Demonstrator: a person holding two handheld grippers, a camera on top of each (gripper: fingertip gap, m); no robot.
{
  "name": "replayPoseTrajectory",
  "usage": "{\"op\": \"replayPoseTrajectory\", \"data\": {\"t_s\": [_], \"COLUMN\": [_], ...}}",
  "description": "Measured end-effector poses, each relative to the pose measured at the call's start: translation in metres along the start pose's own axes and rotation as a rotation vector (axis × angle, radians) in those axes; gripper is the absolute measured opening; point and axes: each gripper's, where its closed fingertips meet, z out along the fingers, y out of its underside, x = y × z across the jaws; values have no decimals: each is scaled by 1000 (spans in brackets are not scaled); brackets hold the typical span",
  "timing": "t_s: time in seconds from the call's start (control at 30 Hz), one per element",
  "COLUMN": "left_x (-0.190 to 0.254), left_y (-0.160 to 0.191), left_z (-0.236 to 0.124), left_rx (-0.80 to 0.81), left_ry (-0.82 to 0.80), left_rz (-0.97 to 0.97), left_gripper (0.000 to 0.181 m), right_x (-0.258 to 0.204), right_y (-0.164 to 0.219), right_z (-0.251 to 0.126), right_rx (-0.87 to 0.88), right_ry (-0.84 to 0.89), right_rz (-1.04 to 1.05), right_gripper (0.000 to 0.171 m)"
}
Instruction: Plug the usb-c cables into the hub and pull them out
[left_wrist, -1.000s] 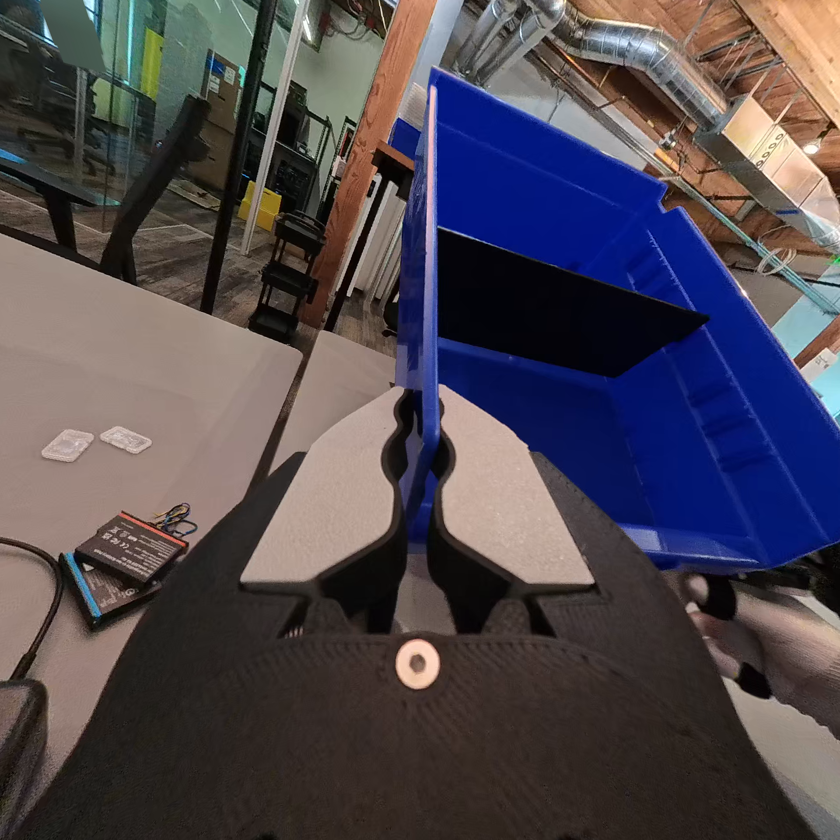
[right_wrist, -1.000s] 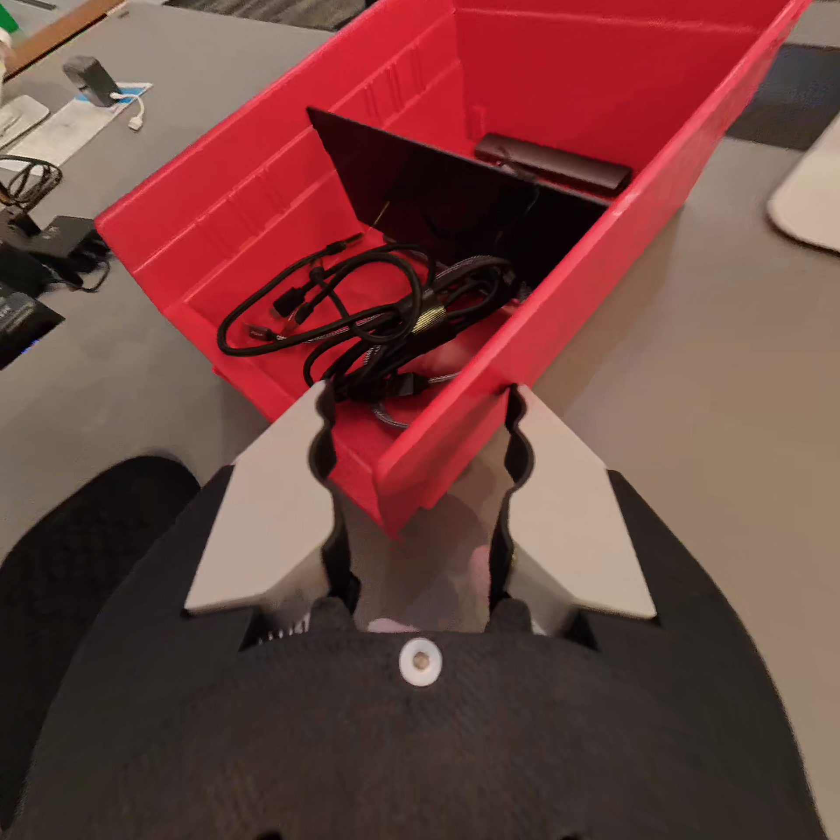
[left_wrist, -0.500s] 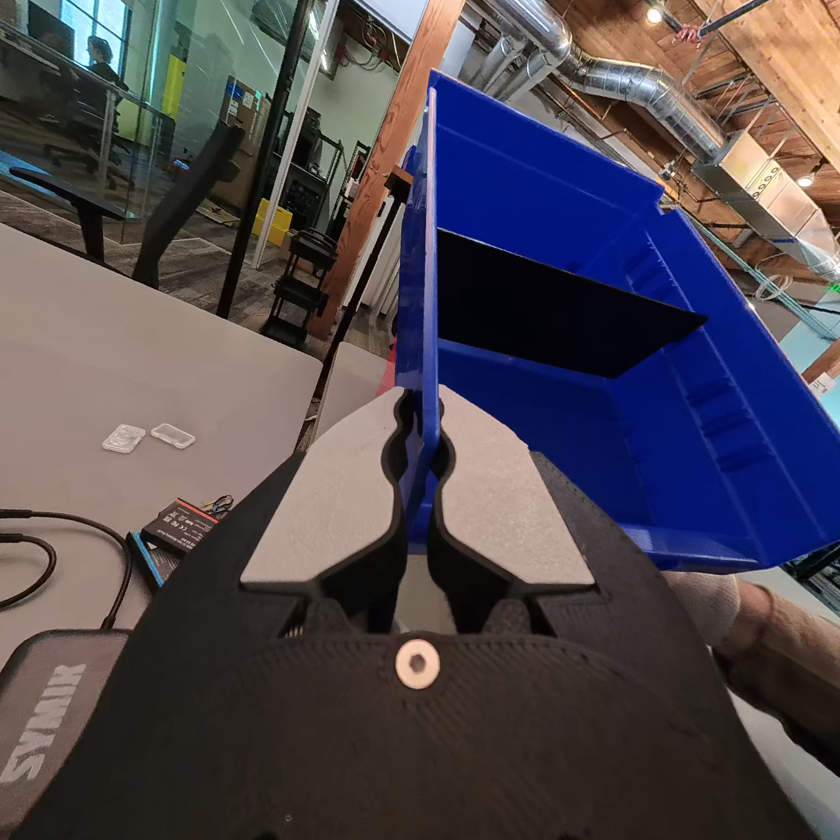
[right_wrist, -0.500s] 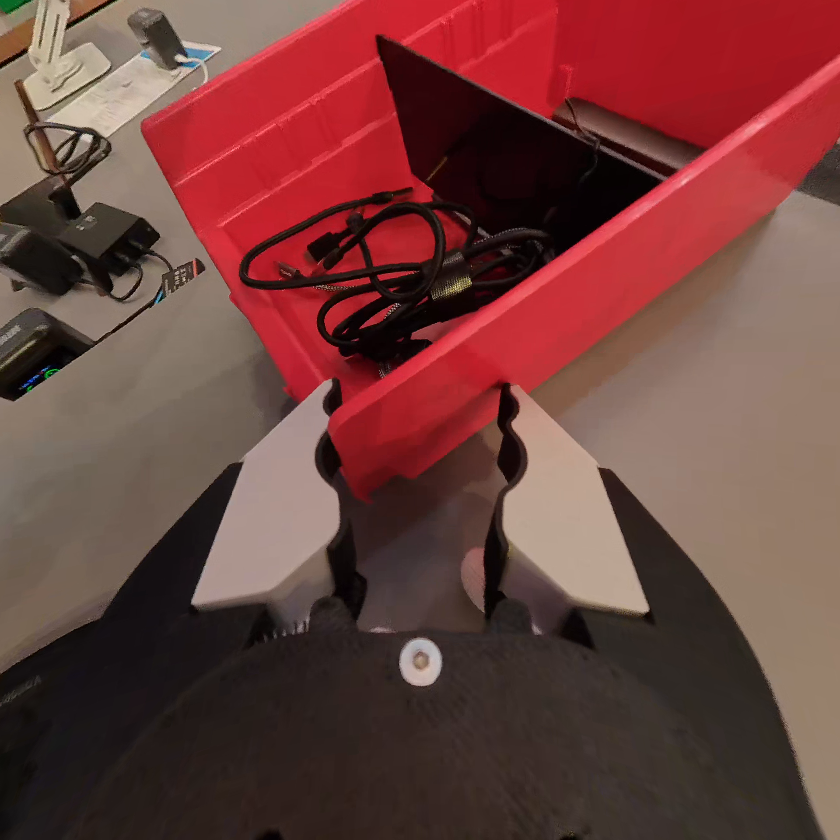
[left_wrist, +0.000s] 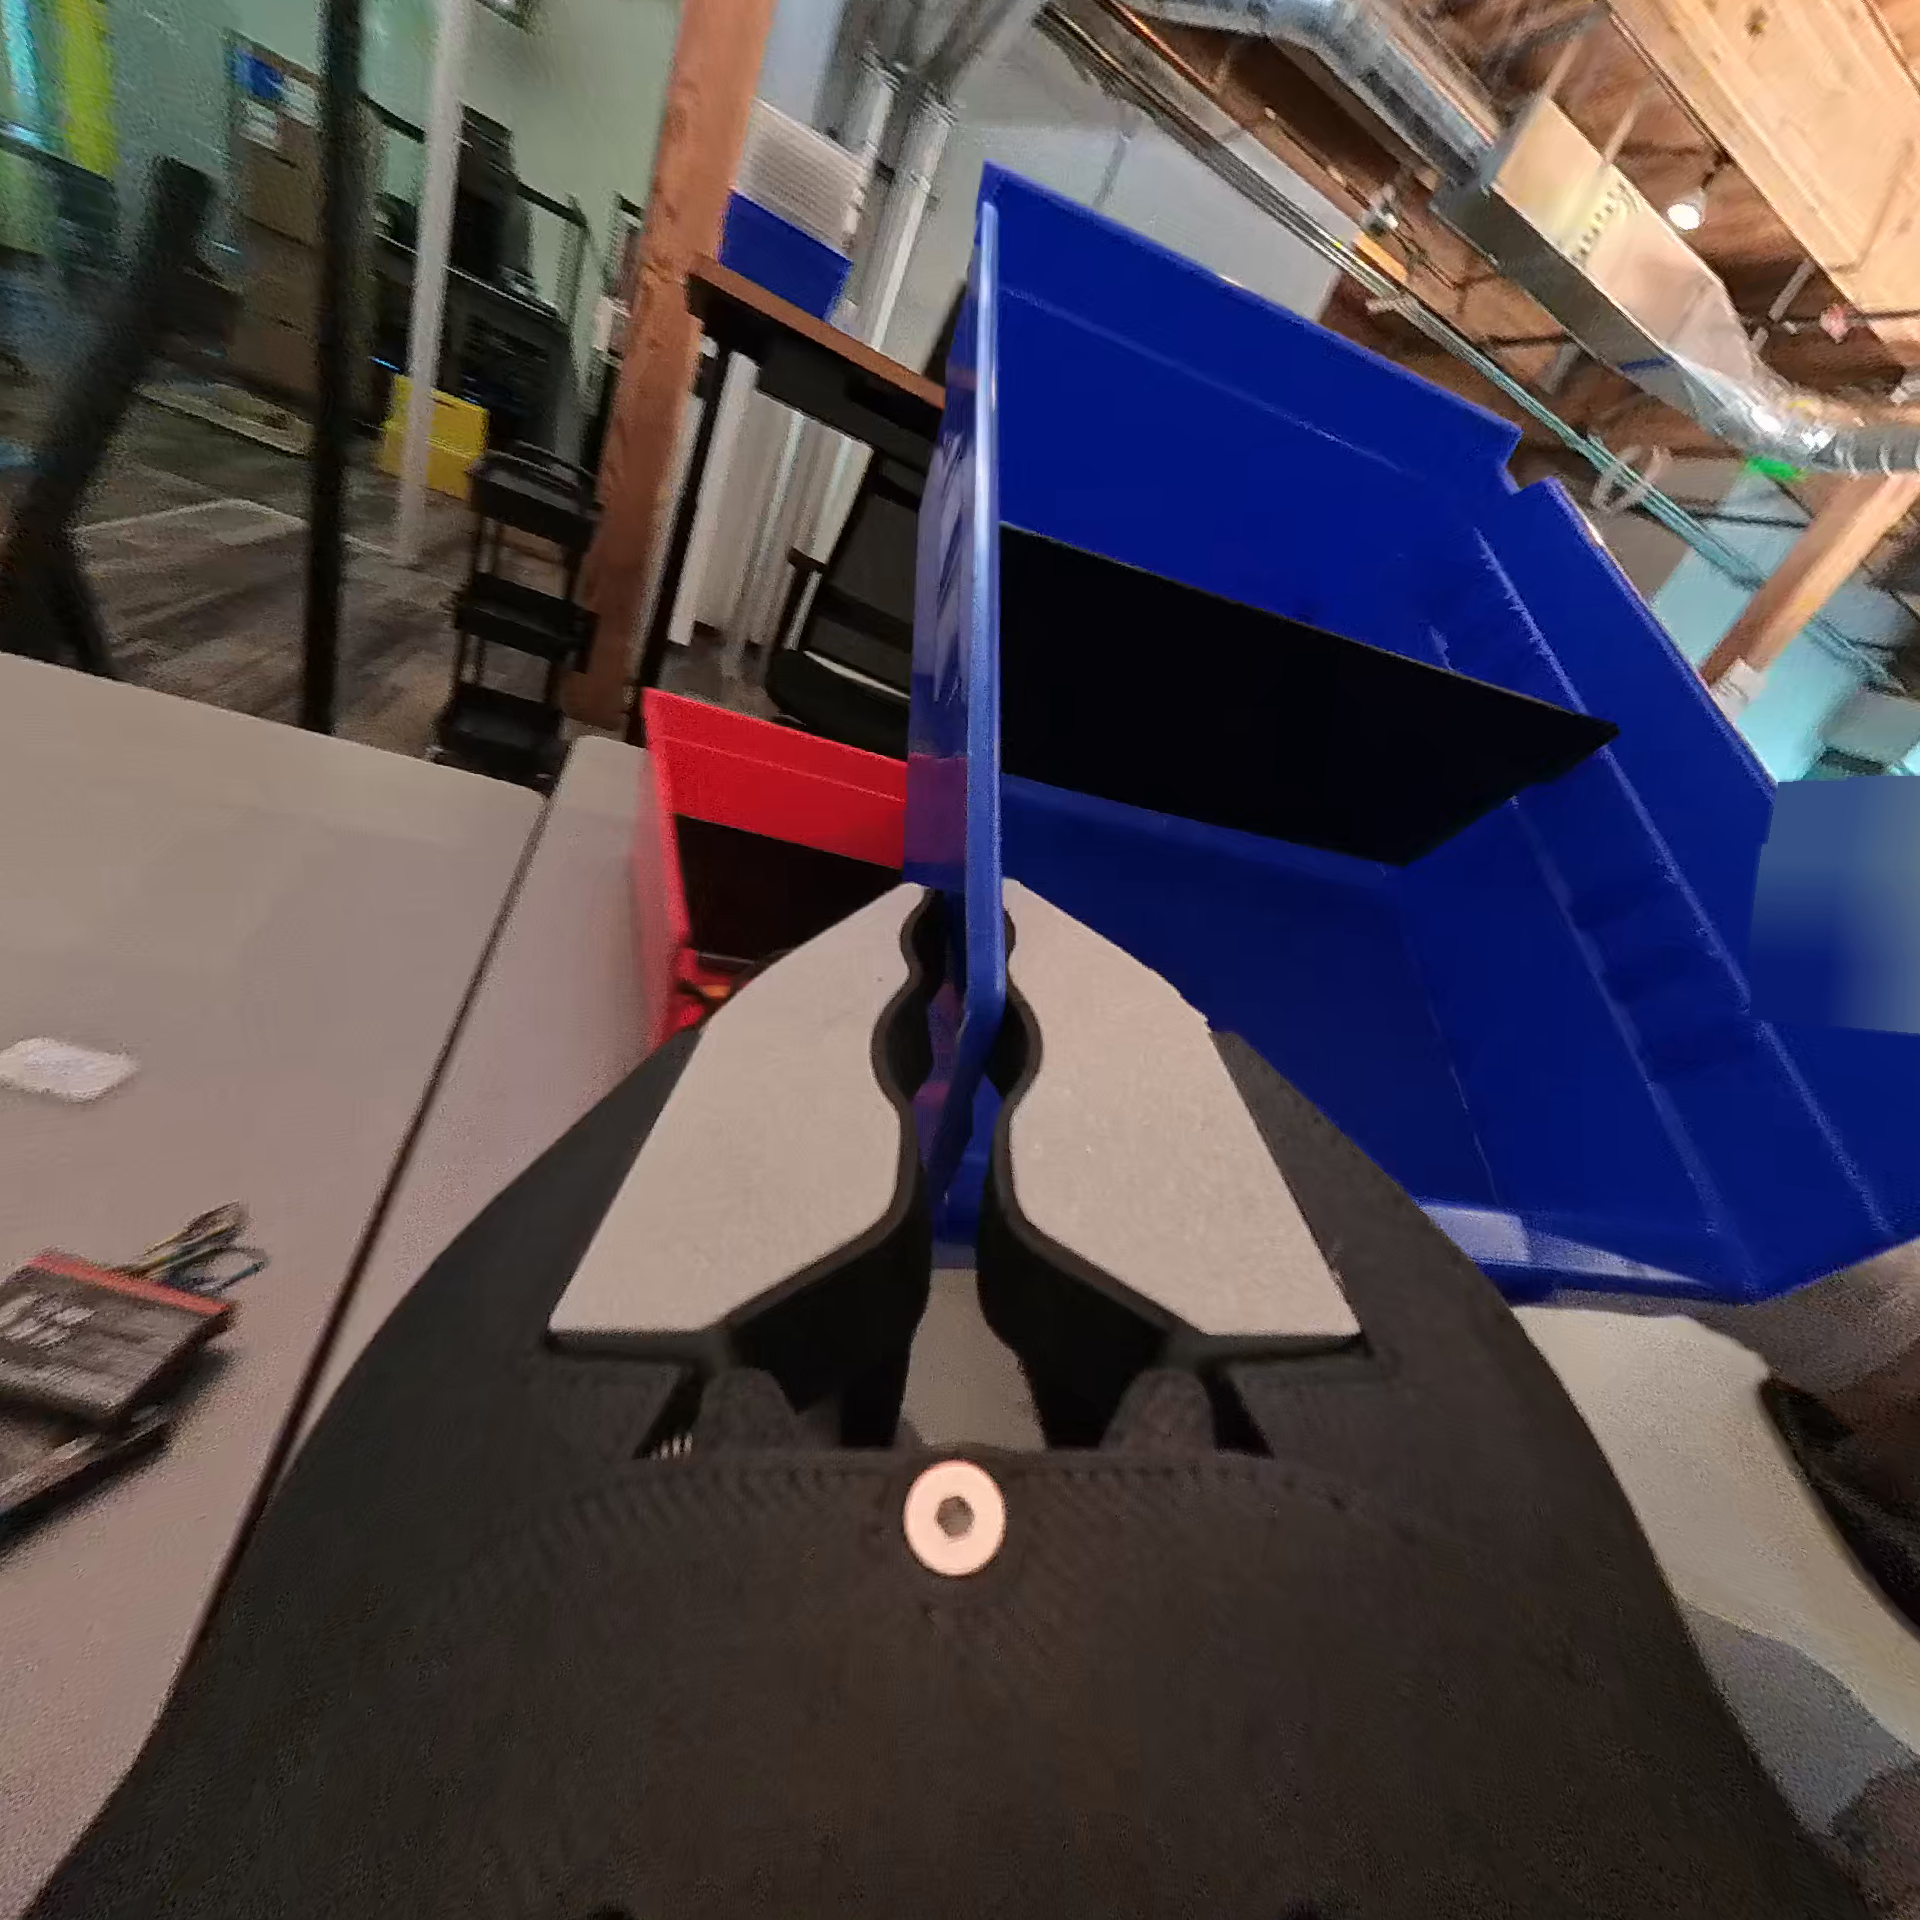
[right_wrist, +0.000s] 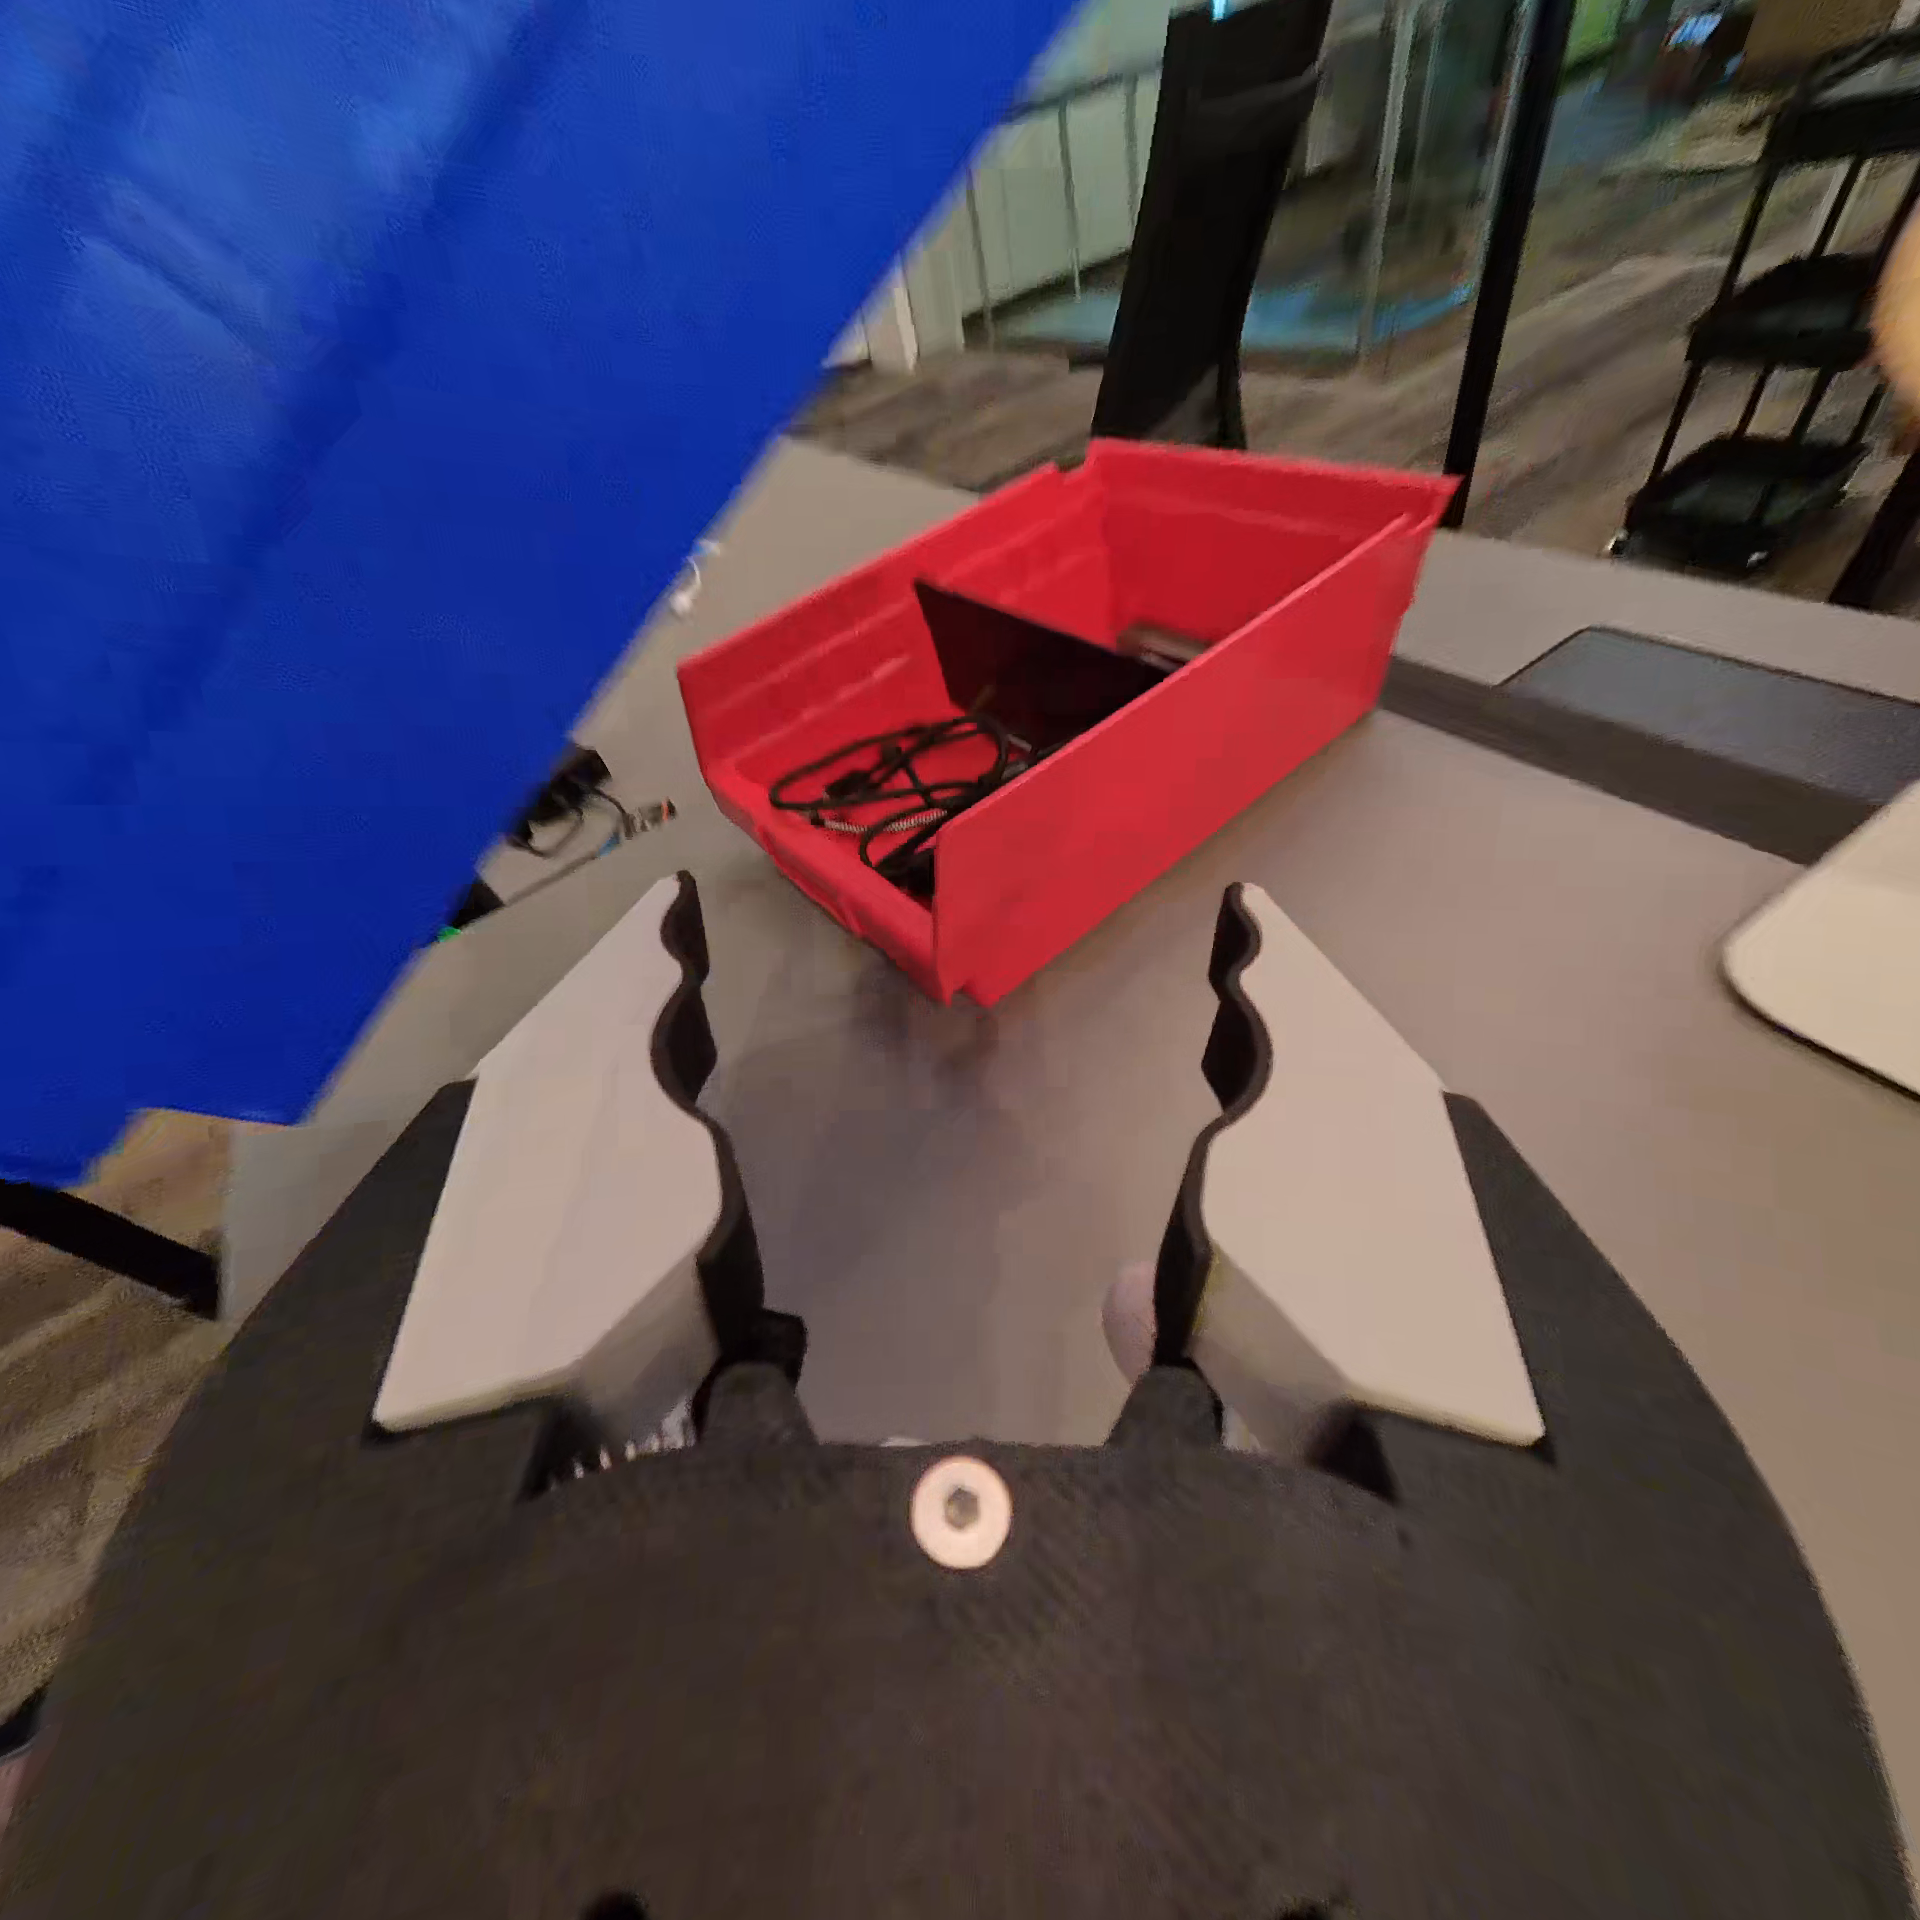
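Left gripper (left_wrist: 961, 997): black body, pale grey fingers, jaws pressed together on the thin side wall of a large blue plastic bin (left_wrist: 1351, 935). The bin is lifted clear of the grey tabletop (left_wrist: 208, 935) and tilted, its open side facing right of the gripper. A black divider panel (left_wrist: 1247, 717) crosses its inside just ahead of the fingertips.

Right gripper (right_wrist: 956, 904): same make, jaws spread wide with nothing between them, hovering over bare grey tabletop (right_wrist: 1455, 987). The blue plastic bin (right_wrist: 364, 468) fills the space up and to its left, blurred.

Red plastic bin (right_wrist: 1143, 810): resting on the table just ahead of the right gripper's fingertips, apart from them. In the left wrist view a corner of it (left_wrist: 758, 790) shows beyond and left of the fingertips, behind the blue wall.
- Near compartment: a tangle of black usb-c cables (right_wrist: 894, 779).
- Black divider (right_wrist: 1018, 655) stands behind the cables.
- Far compartment: a dark slim hub (right_wrist: 1164, 644), only partly seen over the divider.

Other items, left of the left gripper on the table: small dark flat packs with coloured wires (left_wrist: 104, 1340); a small pale blurred piece (left_wrist: 62, 1065), kind not discernible.
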Motion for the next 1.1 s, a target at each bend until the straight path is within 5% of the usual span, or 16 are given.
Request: {"op": "replayPoseTrajectory", "data": {"t_s": [0.23, 0.43, 0.77, 1.1], "left_x": [104, 212, 374, 480], "left_y": [52, 118, 238, 338], "left_z": [74, 142, 250, 321], "left_rx": [-164, -350, -530, -622], "left_ry": [212, 359, 535, 531], "left_rz": [-18, -14, -56, -58], "left_gripper": [5, 5, 5, 7], "right_x": [21, 21, 93, 239], "right_y": [-37, -27, -7, 31], "right_z": [-176, -277, -348, -423], "right_rx": [336, 465, 483, 344], "right_ry": [76, 188, 522, 796], "right_rz": [46, 71, -3, 11], "right_gripper": [89, 101, 121, 120]}}
